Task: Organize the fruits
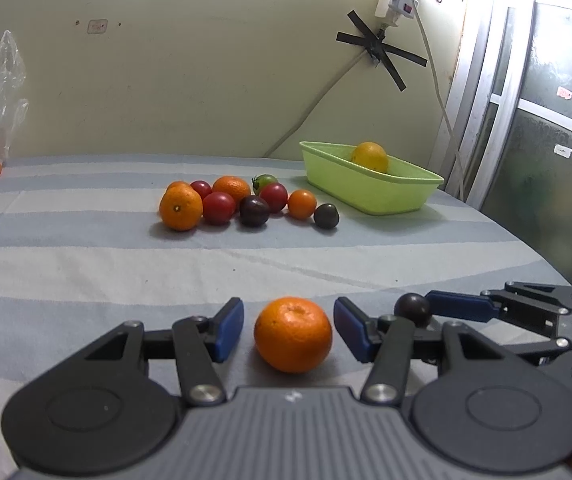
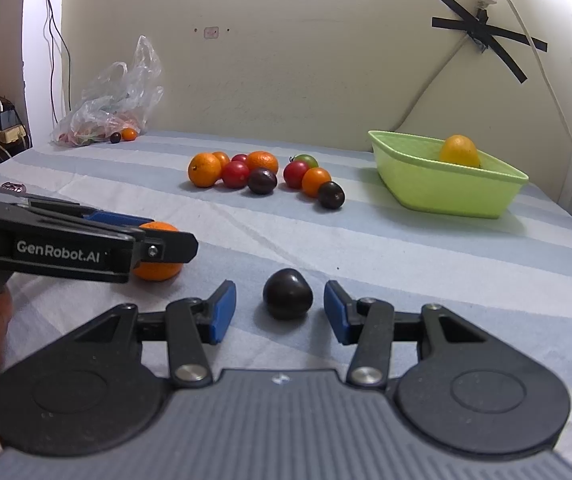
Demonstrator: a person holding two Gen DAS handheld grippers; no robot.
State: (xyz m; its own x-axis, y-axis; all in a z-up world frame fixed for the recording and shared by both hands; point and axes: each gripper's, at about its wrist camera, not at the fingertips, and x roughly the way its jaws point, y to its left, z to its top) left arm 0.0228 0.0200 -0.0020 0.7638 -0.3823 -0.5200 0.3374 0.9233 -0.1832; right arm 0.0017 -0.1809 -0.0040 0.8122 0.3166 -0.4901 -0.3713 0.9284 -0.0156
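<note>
Near the worktop's front edge, the left gripper stands released around an orange; just beside it, the right gripper stands released around a dark plum.

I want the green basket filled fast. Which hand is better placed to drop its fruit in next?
Probably the right. The green basket sits off to the right, and the right gripper has the dark plum between its open fingers. The left gripper, around the orange, is farther away.

Orange mandarin on striped cloth, dark plum beside it
</note>
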